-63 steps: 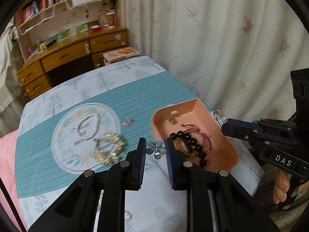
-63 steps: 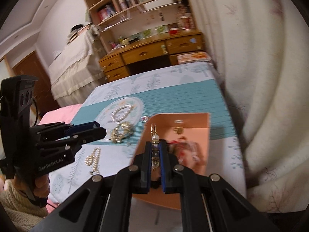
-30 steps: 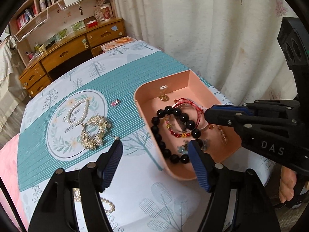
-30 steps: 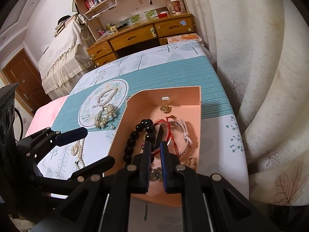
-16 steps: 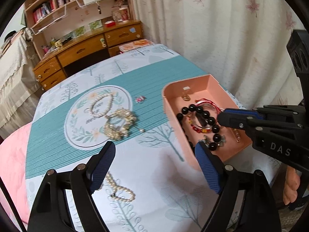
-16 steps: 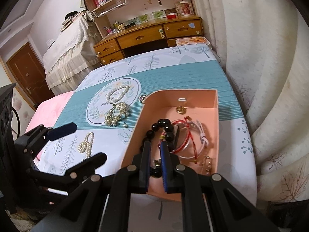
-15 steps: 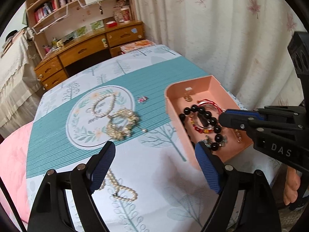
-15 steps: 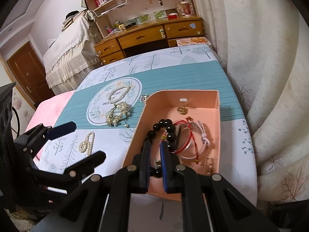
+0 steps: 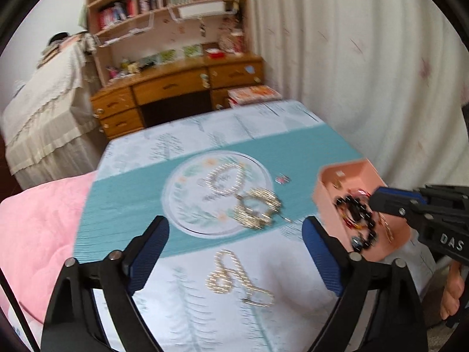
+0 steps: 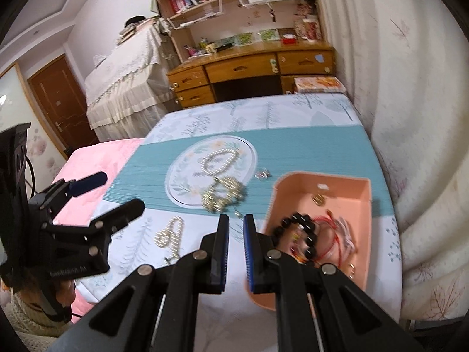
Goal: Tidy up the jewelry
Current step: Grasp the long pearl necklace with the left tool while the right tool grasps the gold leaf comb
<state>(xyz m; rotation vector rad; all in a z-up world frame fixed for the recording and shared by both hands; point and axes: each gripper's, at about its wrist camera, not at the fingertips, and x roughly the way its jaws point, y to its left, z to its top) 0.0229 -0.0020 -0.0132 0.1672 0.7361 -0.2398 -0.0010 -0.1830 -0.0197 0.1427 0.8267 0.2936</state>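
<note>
the left gripper (image 9: pixel 236 252) points downward, its jaws spread wide and just been opening, nothing between them. the right gripper (image 10: pixel 236 252) tilts down too, jaws nearly together and empty.

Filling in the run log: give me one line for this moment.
left gripper: open, just widened, empty | right gripper: shut, empty | pearl strand: on tablecloth | pink tray: holds bracelets

Left wrist view motion-blurred: pearl strand (image 9: pixel 238 275) on tablecloth smeared into streaks, beads indistinct. Small charm (image 9: pixel 282 179) left of pink tray (image 9: pixel 321 196) too small to identify. Tray's right part hidden behind right gripper (image 9: pixel 381 202). Hand (image 9: pixel 453 290) below tray partly cut off.
</note>
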